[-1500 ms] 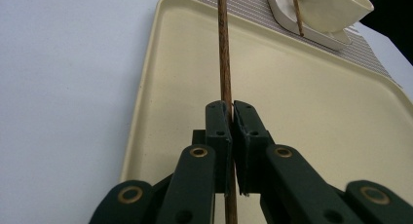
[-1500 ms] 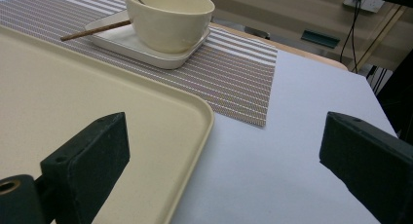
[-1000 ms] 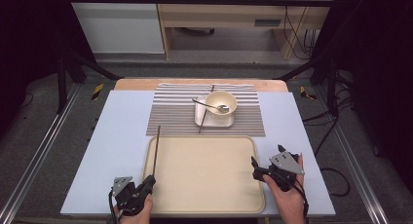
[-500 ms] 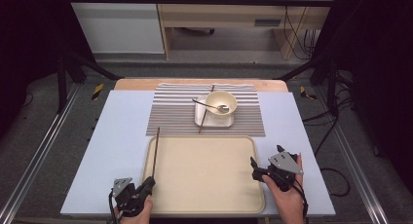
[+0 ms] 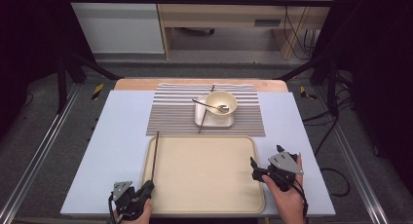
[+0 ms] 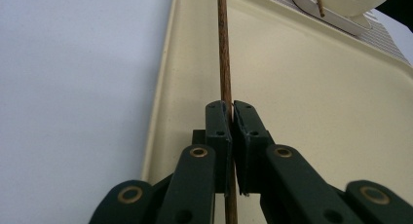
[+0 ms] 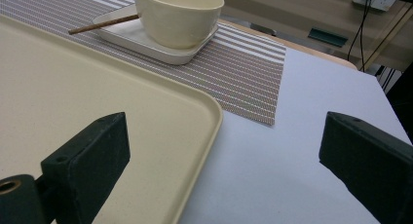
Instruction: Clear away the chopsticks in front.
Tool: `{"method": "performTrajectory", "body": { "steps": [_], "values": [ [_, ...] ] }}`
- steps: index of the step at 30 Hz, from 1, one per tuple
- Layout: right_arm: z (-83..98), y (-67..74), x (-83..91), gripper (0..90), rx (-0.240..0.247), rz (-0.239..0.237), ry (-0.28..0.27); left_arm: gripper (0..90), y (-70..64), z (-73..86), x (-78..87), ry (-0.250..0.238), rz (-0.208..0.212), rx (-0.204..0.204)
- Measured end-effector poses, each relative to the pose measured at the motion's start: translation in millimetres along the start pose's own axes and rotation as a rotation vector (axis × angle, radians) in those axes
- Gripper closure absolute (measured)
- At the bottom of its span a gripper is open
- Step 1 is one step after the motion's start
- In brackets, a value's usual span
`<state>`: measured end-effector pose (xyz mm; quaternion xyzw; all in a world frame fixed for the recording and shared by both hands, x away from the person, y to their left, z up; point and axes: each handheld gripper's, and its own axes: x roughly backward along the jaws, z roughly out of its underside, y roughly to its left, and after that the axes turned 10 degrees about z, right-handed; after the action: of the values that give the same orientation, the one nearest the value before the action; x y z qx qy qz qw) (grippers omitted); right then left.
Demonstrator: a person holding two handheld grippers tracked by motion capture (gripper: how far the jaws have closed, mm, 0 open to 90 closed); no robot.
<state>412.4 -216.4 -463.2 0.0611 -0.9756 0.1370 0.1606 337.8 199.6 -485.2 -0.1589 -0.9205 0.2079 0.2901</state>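
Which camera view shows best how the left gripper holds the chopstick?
The left gripper view: the left gripper has its jaws shut on the chopstick, seen close. The high view shows this chopstick whole, along the tray's left edge, but small.

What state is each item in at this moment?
left gripper: shut on a chopstick.
chopstick: held, lying along the tray's left rim.
right gripper: open, holding nothing, at the tray's right edge.
tray: nothing inside it.
bowl: upright on the plate, spoon inside.
second chopstick: resting across the plate.
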Motion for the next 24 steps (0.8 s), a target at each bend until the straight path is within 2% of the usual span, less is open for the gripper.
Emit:
{"method": "performTrajectory", "body": {
  "steps": [24],
  "values": [
    [0.0, 1.7, -0.7, 4.7, 0.009, -0.008, 0.004, 85.6, 1.3, 5.5, 4.8, 0.013, -0.011, -0.013]
  ]
}}
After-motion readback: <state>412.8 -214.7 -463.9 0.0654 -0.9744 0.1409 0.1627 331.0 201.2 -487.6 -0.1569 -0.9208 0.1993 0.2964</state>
